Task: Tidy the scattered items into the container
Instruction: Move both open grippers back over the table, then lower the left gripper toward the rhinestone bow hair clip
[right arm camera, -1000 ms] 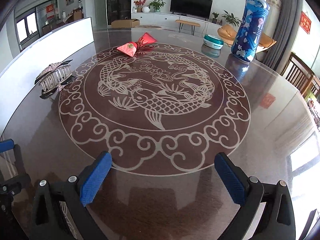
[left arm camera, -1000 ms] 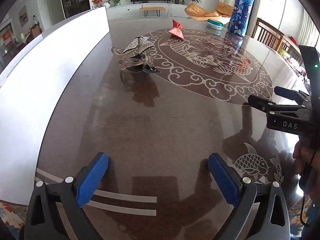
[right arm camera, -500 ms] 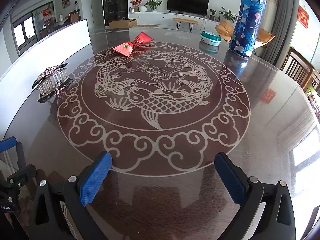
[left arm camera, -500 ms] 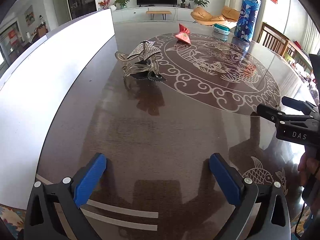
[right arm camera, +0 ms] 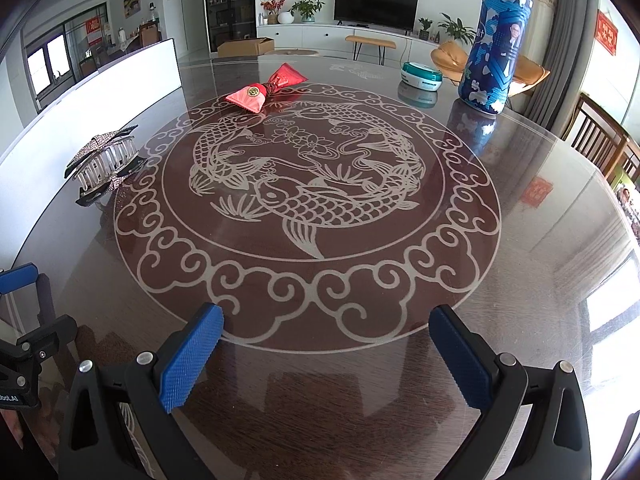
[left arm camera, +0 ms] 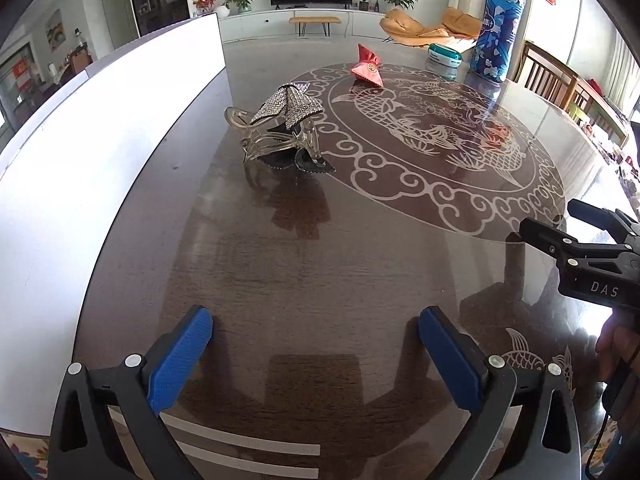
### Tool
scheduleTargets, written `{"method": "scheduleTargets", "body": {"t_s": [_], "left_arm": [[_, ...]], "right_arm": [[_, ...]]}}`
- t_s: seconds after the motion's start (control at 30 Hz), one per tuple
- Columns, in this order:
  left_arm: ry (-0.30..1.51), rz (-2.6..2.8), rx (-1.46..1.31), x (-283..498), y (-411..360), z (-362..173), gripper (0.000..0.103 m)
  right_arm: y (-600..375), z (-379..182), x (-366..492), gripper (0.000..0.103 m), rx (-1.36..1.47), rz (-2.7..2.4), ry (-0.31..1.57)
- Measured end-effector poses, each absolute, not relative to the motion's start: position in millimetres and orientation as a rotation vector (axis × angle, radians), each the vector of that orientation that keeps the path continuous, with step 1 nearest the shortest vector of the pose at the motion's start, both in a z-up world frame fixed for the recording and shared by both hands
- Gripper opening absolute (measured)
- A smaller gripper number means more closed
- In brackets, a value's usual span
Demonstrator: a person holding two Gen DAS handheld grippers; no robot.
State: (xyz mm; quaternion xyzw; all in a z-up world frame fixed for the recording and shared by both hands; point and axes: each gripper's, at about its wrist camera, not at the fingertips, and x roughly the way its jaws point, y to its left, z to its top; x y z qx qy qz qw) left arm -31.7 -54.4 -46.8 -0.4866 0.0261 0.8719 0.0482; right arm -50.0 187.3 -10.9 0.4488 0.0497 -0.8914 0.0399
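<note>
A tall white board stands along the left edge of the dark glossy surface, which carries a pale inlaid ring of scrolls and fish. The left gripper hangs low over the near part of the surface with its jaws spread wide and nothing between them; only bare wood shows in the gap. Well ahead of those jaws and a little to their left lies a hair claw, clear plastic with a rhinestone bow on top, resting just outside the ring and near the board. From the right wrist view the same claw sits far off to the left, outside the span of the right jaws. Further back and more to the centre, a red pouch lies on the far rim of the ring, well apart from the claw and far from either pair of jaws; in the right view the pouch lies ahead and left of centre. The right gripper is held over the near rim of the ring, its jaws wide open and empty. It shows at the right edge of the left view too, a hand beneath it. At the far right of the surface stand a small teal-and-white tub and, beside it, a tall blue canister.
</note>
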Motion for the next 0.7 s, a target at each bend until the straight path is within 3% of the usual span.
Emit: {"method": "scheduleTargets", "body": {"t_s": [0.7], "left_arm": [[0.051,2.687,-1.496,-34.0,-55.0,-47.2,0.103]], "right_arm": [[187.3,-11.1,-50.4,0.103,1.375,-2.731,0.151]]}}
